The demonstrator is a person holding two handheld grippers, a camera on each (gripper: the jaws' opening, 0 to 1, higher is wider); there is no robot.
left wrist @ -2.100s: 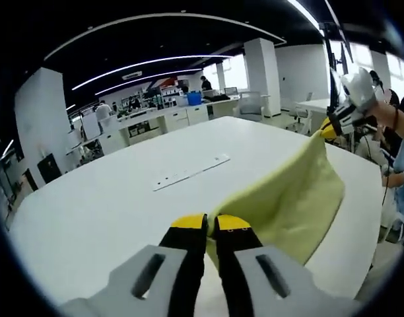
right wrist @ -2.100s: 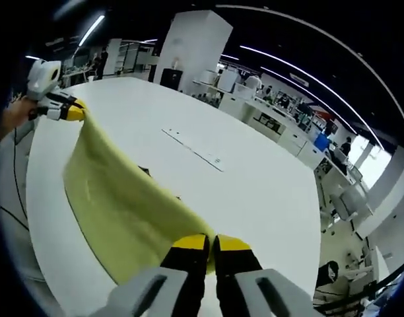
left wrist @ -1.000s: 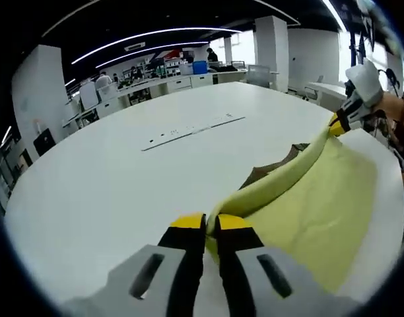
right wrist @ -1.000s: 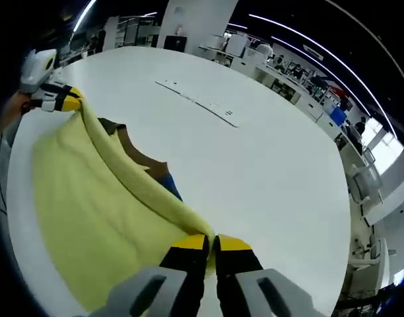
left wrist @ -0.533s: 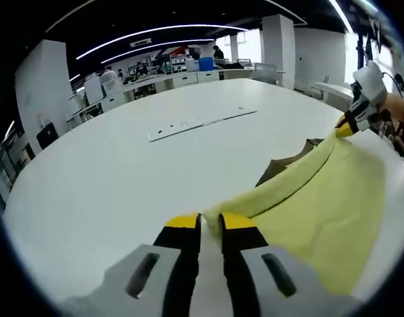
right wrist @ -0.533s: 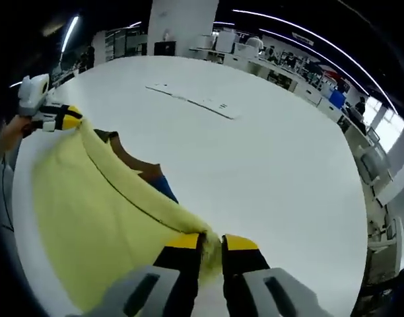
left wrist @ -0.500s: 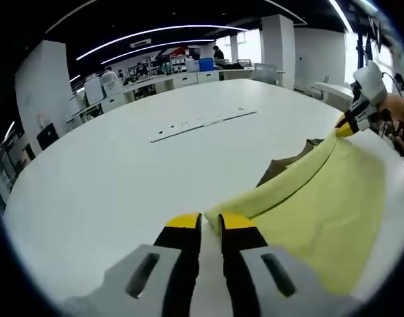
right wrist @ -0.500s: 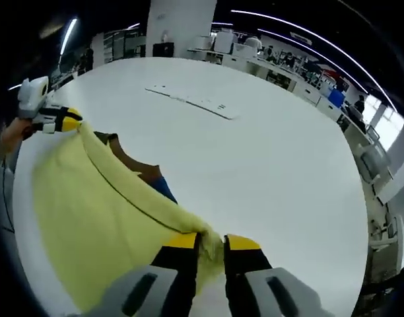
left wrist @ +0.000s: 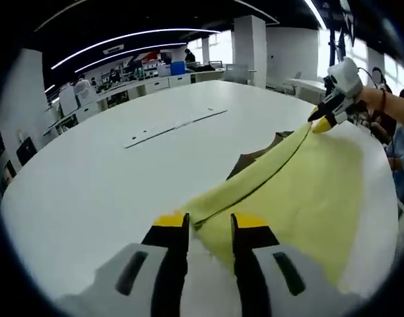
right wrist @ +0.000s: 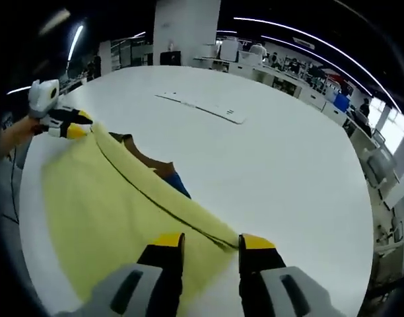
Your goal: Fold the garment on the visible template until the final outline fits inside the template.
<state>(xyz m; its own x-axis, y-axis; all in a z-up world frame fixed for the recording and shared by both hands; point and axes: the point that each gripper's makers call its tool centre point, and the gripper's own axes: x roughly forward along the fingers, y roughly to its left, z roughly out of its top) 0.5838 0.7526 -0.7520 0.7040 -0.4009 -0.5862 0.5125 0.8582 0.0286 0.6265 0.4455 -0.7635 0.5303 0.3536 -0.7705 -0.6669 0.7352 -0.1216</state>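
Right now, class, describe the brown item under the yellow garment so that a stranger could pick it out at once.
Start at the big white table and find the pale yellow garment spread at its near edge. Along the garment's folded far edge, a brown piece pokes out from beneath. It is the one dark, flat patch there, unlike the long white strip lying apart farther across the table.

Both tools (left wrist: 209,223) (right wrist: 213,244) low, jaws apart.
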